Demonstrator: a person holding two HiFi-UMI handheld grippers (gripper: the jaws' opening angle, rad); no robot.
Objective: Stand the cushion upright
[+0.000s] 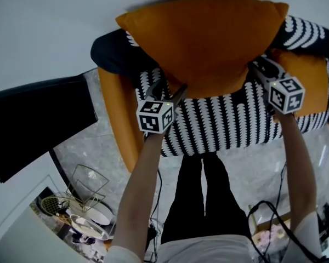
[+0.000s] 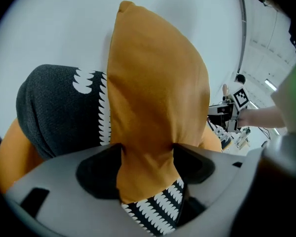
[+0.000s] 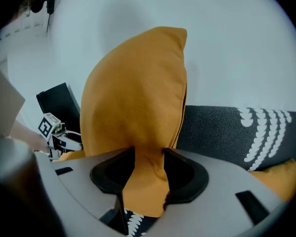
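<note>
Head view: the orange fabric cushion [image 1: 203, 43] is stood on its lower edge at the back of the black-and-white patterned armchair seat [image 1: 219, 122], that edge being pinched near one corner by the left gripper [image 1: 169, 91] and near the other by the right gripper [image 1: 259, 69], fabric pressed against both pads. If it is released before being leaned on the dark grey backrest [image 1: 112, 51], it could be toppled forward, or dragged by fabric snagged on a pad. Withdrawal room is left over the seat front; sideways travel is bounded by the orange armrests [image 1: 118, 114].
</note>
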